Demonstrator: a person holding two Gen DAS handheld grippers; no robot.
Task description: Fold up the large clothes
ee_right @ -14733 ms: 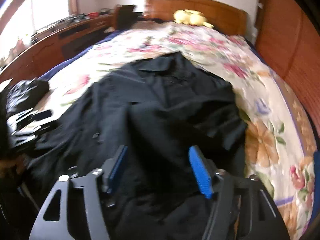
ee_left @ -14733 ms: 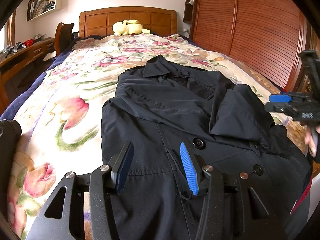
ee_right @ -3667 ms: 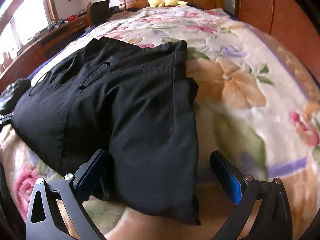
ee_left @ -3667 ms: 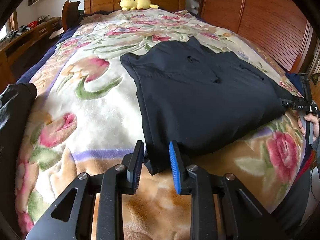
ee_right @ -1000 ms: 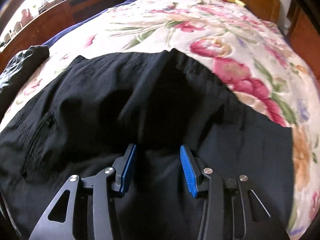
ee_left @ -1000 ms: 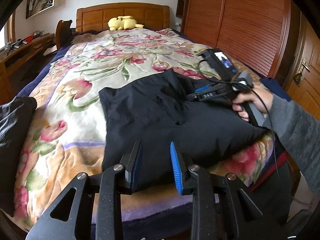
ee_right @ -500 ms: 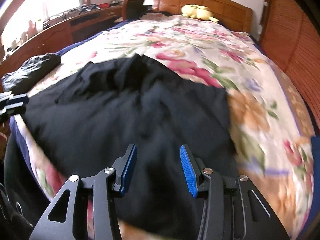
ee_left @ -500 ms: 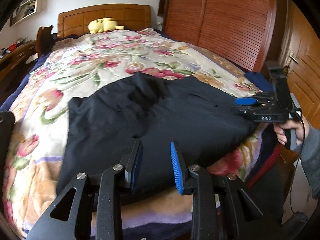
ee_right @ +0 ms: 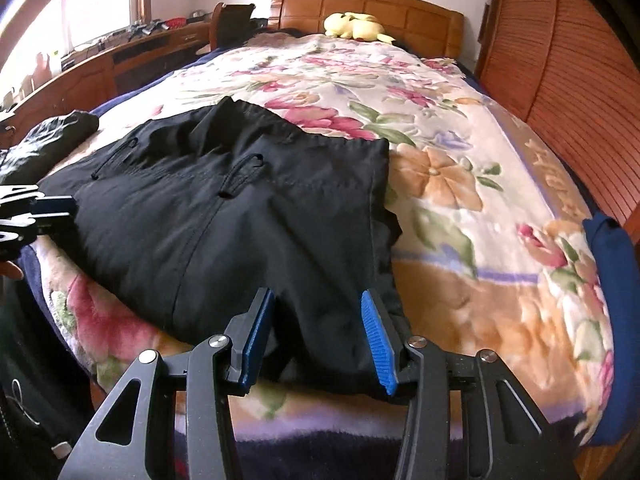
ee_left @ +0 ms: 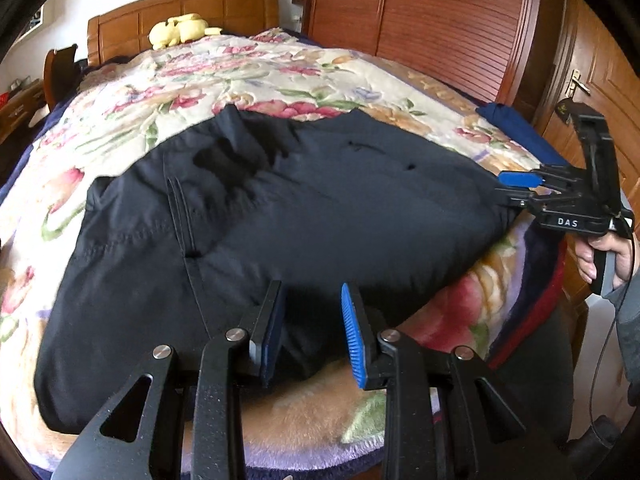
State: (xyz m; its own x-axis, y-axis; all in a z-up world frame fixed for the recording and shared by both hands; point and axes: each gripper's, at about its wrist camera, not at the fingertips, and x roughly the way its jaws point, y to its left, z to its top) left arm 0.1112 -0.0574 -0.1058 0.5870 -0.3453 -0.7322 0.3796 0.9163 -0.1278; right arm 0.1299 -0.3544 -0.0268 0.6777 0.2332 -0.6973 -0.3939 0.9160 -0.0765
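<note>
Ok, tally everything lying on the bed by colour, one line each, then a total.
Black: 2, the folded coat the left gripper and right gripper reach over, and a crumpled garment at the bed's left edge
Blue: 1, a folded cloth
Yellow: 1, a plush toy
Total: 4

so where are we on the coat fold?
Done: the black coat lies as a compact folded bundle near the foot of the floral blanket. In hand: nothing; left gripper and right gripper are open at its near edge. Left: maybe a final fold or tidy.
</note>
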